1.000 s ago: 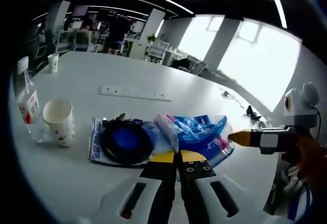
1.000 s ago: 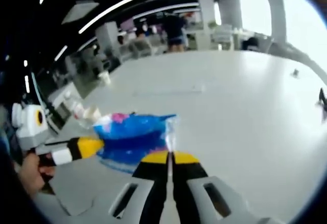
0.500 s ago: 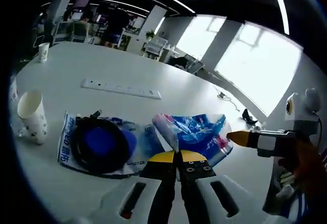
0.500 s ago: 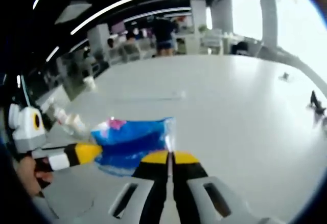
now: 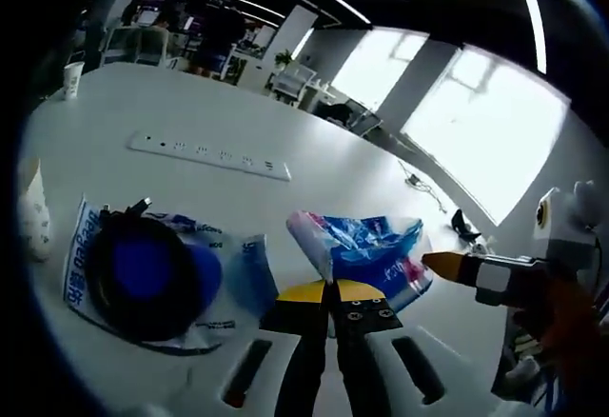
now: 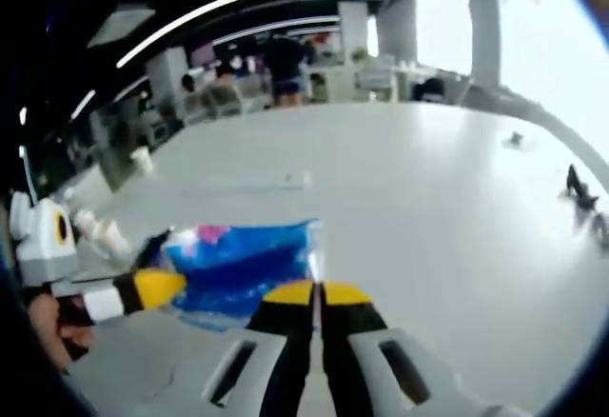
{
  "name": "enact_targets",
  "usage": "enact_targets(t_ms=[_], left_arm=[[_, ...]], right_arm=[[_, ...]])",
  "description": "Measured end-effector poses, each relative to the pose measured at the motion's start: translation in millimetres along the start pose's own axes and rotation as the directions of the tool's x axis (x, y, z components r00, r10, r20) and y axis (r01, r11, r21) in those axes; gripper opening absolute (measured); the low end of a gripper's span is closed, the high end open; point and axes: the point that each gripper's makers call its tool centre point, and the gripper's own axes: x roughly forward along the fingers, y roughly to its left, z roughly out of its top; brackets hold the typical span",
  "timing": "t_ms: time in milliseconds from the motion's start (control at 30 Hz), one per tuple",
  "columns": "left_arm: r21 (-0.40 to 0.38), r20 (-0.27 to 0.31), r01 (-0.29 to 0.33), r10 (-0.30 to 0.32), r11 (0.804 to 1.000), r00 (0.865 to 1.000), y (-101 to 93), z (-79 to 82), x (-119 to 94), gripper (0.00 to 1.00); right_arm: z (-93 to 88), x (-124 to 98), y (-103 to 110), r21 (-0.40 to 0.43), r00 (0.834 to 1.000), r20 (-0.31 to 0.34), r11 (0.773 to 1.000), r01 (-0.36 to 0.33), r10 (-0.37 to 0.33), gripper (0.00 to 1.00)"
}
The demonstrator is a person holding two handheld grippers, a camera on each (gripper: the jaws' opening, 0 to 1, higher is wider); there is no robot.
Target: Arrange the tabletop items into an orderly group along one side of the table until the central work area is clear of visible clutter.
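left hand-held gripper (image 5: 329, 288): jaws pressed together on an edge of the blue plastic packet (image 5: 366, 248) | right hand-held gripper (image 6: 317, 290): jaws closed on the packet's opposite edge | packet stretched between both, just ahead of each tip, above white desk (image 5: 219, 122) | bagged black cable coil (image 5: 143, 265) left of left jaws | power strip (image 5: 209, 154) farther ahead

White table (image 5: 343, 165) with power strip (image 5: 209, 154), bagged black cable coil (image 5: 143, 269), blue snack packet (image 5: 366, 250), paper cup (image 5: 71, 79).
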Motion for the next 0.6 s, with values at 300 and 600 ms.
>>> enact_targets(t_ms=[300, 600], left_arm=[[-0.021, -0.016, -0.060, 0.060, 0.998, 0.998, 9.2, -4.8, 16.8, 0.01], [-0.002, -0.047, -0.114, 0.114, 0.993, 0.992, 13.6, -16.0, 30.2, 0.02]], right_arm=[[-4.7, 20.1, -9.0, 0.018, 1.000, -0.013, 1.000, -0.002, 0.002, 0.00], [-17.4, 33.6, -18.0, 0.038, 1.000, -0.022, 0.999, 0.009, -0.008, 0.00]])
